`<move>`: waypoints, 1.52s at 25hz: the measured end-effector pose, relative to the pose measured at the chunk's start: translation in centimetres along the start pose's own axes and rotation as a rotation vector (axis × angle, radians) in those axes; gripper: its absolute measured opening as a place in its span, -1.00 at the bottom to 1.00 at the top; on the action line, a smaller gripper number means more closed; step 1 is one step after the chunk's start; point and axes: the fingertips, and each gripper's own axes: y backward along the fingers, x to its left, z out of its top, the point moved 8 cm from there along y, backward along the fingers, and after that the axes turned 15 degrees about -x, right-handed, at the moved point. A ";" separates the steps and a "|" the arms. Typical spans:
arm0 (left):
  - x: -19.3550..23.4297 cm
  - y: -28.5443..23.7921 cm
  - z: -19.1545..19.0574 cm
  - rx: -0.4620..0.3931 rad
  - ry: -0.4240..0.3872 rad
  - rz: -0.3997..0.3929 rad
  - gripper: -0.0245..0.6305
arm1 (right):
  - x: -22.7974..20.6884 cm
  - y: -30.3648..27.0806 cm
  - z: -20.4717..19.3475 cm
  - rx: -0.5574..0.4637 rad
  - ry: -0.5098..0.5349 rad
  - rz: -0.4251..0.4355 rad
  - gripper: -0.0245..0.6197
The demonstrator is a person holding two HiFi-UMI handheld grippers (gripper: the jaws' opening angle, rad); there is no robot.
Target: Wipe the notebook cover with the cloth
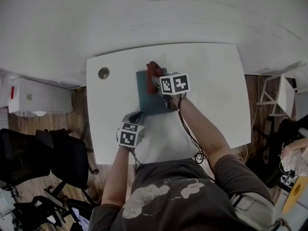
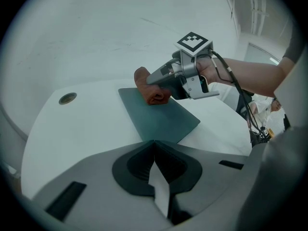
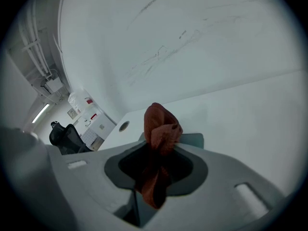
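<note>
A dark teal notebook [image 1: 149, 97] lies flat on the white table [image 1: 211, 81]. My right gripper [image 1: 155, 76] is shut on a bunched red-brown cloth [image 1: 153, 68] and holds it down on the notebook's far end. The right gripper view shows the cloth [image 3: 161, 129] standing out of the shut right gripper [image 3: 161, 148], with a sliver of notebook [image 3: 195, 139] behind it. In the left gripper view the cloth [image 2: 151, 93] rests on the notebook [image 2: 159, 117] under the right gripper [image 2: 166, 83]. My left gripper [image 2: 153, 143] is shut, its tips at the notebook's near corner.
A round cable hole [image 1: 103, 72] sits in the table's far left corner. Black office chairs [image 1: 53, 158] and a white cabinet [image 1: 33, 97] stand to the left of the table. A cable [image 1: 190, 134] hangs along the right forearm. A white wall lies beyond the table.
</note>
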 end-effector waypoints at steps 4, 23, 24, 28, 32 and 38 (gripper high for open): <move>0.2 0.1 0.2 -0.006 -0.001 0.002 -0.92 | -1.0 1.1 0.0 -0.006 -0.007 -0.020 -0.60; -0.4 0.1 0.4 0.012 -0.006 -0.008 -0.92 | -4.4 5.0 0.5 0.009 0.034 -0.145 -0.60; -0.3 0.1 0.4 0.008 -0.016 -0.005 -0.92 | -4.3 5.1 0.5 0.010 0.034 -0.151 -0.60; -0.3 0.1 0.4 0.005 -0.035 -0.004 -0.92 | -3.5 5.8 1.0 0.002 0.048 -0.164 -0.60; -0.8 0.3 0.5 0.021 -0.019 -0.028 -0.92 | -1.1 6.5 1.1 -0.010 0.066 -0.124 -0.60; -0.3 0.3 0.4 0.017 -0.027 -0.035 -0.92 | 3.5 5.3 0.3 -0.002 0.046 -0.021 -0.60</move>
